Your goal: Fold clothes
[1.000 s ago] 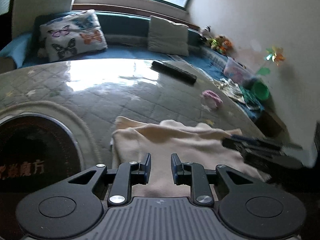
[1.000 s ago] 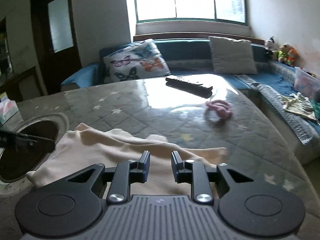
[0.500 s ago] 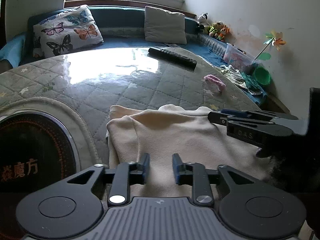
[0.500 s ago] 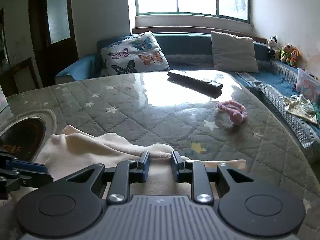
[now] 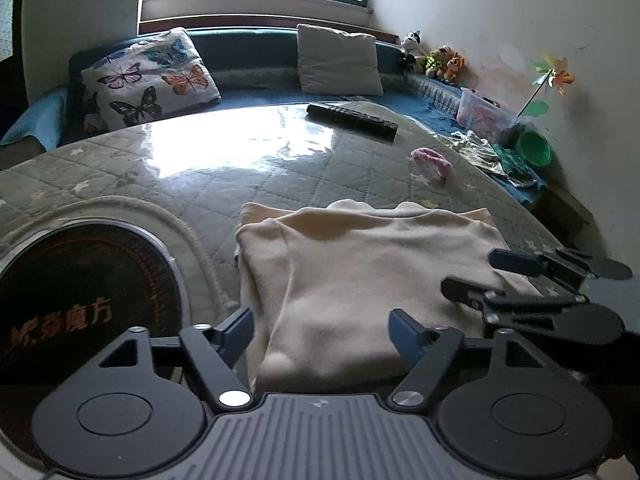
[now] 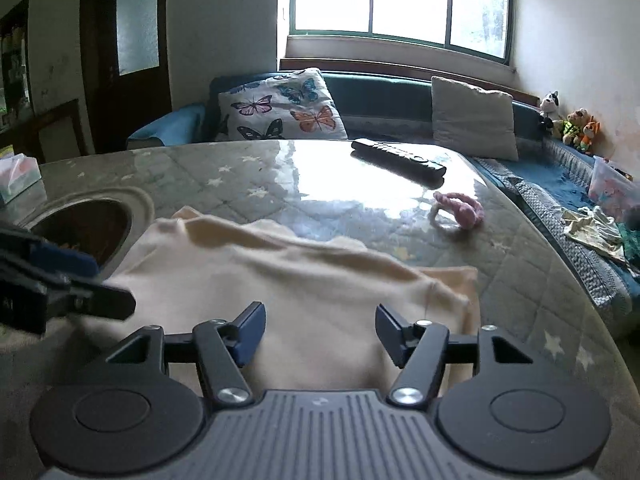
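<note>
A cream garment (image 5: pixel 360 264) lies folded on the quilted table top (image 5: pixel 200 168), its near edge under both grippers. My left gripper (image 5: pixel 322 328) is over the garment's near left part. Its jaws are opening and stand wide, and the cloth lies below them, not pinched. My right gripper (image 6: pixel 320 316) hovers over the near right part of the garment (image 6: pixel 280 280). Its jaws are opening too, clear of the cloth. Each gripper shows in the other's view: the right gripper (image 5: pixel 472 274) at the right, the left gripper (image 6: pixel 110 284) at the left.
A black remote control (image 5: pixel 352 122) and a pink hair tie (image 5: pixel 432 158) lie farther back on the table. A round dark inset (image 5: pixel 80 292) fills the table's left. A tissue box (image 6: pixel 18 178) sits far left. A sofa with a butterfly cushion (image 5: pixel 148 84) runs behind.
Both pairs of jaws went from nearly shut at the garment's near edge to wide apart. The cloth has dropped flat onto the table, and both grippers have shifted a little.
</note>
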A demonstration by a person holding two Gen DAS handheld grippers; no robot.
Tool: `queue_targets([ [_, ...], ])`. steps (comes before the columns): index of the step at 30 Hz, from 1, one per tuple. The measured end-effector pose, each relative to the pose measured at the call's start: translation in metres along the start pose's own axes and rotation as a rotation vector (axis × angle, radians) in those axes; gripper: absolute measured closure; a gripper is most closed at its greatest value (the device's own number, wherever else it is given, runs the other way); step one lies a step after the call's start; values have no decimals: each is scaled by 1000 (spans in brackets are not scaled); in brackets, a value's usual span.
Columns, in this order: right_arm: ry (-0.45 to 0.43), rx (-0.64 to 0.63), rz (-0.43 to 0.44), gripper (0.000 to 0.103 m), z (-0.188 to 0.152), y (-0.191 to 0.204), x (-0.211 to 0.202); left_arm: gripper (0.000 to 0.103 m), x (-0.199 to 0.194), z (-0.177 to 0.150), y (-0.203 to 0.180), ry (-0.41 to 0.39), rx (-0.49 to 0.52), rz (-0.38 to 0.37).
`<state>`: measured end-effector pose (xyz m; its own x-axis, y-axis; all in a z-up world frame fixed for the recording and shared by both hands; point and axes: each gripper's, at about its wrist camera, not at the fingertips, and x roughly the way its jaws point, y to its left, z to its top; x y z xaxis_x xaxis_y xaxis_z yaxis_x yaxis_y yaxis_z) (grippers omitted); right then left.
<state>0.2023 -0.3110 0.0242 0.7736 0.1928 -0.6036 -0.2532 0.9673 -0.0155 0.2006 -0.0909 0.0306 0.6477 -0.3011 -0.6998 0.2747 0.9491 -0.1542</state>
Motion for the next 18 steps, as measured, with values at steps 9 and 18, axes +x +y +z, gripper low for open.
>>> queue_targets([
  [9,-10,-81,-23,29,-21,22,-20,0,-23,-16,9,-54,-20,31],
  [18,-41,-55,-117,14,-14,19,-15,0,-42,-28,13,-96,-10,16],
])
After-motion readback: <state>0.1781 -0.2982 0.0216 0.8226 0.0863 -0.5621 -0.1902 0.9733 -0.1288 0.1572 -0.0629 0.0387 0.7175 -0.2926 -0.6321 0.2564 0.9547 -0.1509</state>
